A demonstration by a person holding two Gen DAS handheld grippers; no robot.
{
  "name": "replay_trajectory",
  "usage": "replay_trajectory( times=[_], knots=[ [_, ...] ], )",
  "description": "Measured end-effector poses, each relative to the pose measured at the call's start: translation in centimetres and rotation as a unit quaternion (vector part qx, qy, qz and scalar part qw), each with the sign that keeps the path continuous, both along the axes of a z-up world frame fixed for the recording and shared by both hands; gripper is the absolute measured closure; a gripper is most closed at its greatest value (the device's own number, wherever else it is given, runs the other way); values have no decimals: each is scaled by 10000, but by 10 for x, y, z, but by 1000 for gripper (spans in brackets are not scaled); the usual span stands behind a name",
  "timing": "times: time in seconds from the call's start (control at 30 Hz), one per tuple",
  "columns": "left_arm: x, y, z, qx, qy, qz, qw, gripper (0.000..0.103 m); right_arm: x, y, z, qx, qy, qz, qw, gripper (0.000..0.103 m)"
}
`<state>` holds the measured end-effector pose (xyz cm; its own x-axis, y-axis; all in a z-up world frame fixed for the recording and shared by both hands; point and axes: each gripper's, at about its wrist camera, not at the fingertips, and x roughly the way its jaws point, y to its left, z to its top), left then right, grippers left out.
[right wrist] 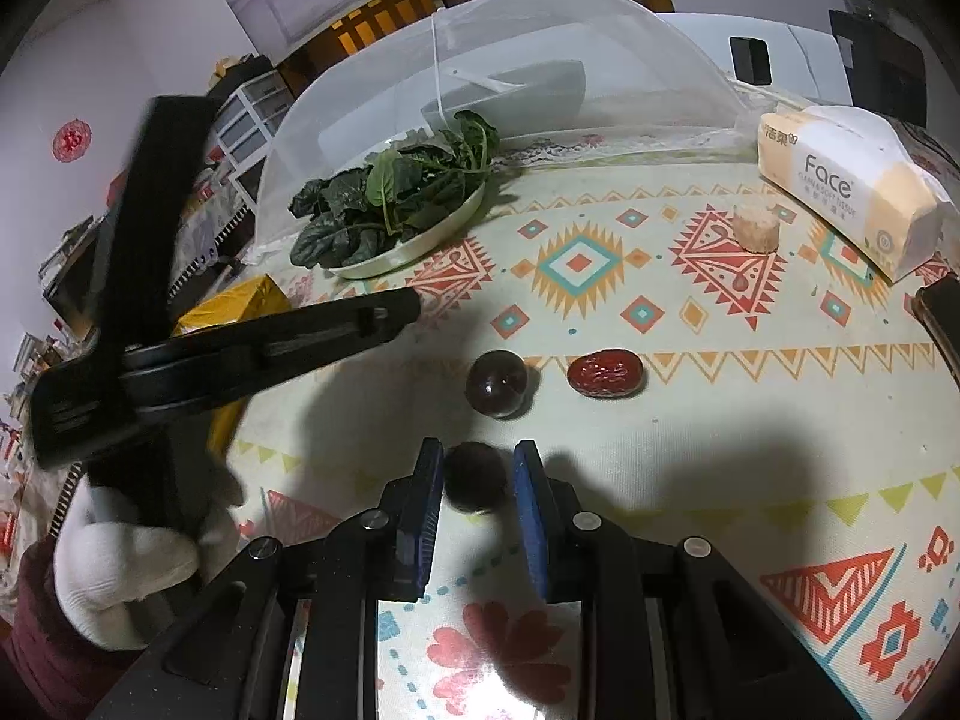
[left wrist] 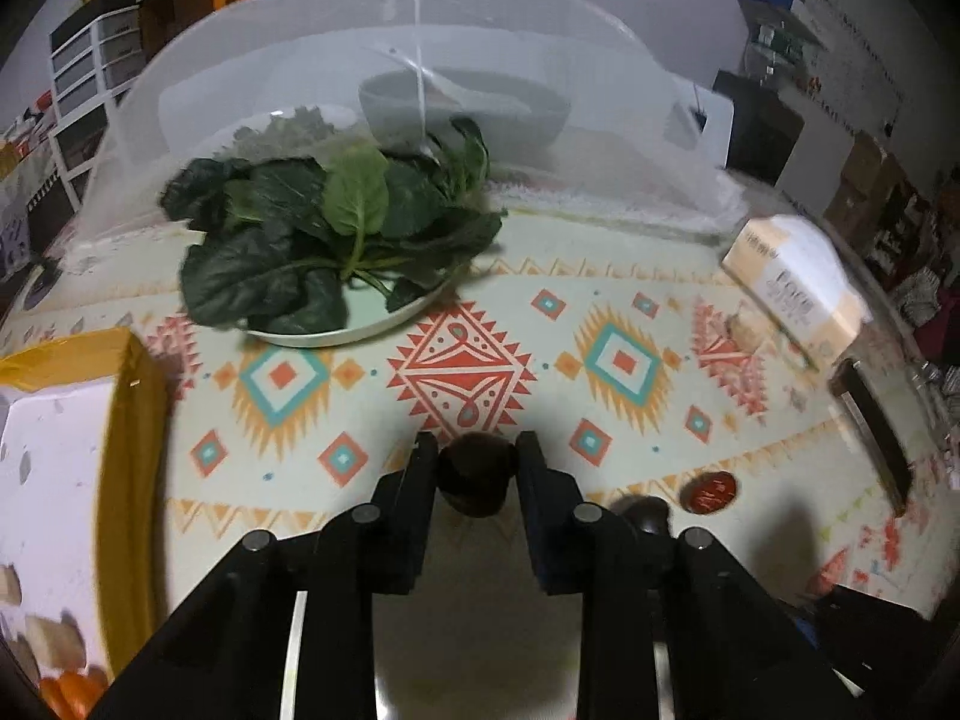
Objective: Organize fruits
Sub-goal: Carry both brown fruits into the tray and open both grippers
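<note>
while sorting fruit one piece per tool, pinches a held dark fruit [left wrist: 477, 474] between the narrow-set fingers of the left gripper [left wrist: 477, 468], pads pressed on both flanks, probably for carrying. brackets a second dark fruit [right wrist: 474, 477] at the tips of the right gripper [right wrist: 474, 474], one pad touching, a sliver of gap at the other; cannot tell whether clamped or only closing in. leaves a loose dark fruit [right wrist: 498, 383] just ahead of those tips and a red date [right wrist: 606, 373] ahead and to the right, likely awaiting their turn. farther ahead and left, a plate of greens [right wrist: 414, 252] half under a mesh cover [right wrist: 570, 48]; ahead and far right, a tissue pack [right wrist: 840, 192].

hard to judge through the left view's blur whether lifted or resting on the tablecloth [right wrist: 720, 480]. seen side-on in the right view, hides its fruit entirely. shows no plain destination for fruit; cuts off a yellow box [left wrist: 129, 420] at the left edge.
</note>
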<state>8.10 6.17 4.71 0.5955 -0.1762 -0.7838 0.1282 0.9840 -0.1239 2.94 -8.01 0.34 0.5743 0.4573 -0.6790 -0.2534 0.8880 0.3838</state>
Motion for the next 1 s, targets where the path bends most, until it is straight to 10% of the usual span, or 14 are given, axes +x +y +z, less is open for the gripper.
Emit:
replay_trajectory(
  times=[0.47,1.0],
  knots=[
    [-122,106,62,-869,-625,859,9905,77,0,-1,-8,1119,253,425,9925,77],
    [-186,245,45,-1424,-660,1942,9683,77,-16,73,31,2410,865,1348,9572,77]
  ],
)
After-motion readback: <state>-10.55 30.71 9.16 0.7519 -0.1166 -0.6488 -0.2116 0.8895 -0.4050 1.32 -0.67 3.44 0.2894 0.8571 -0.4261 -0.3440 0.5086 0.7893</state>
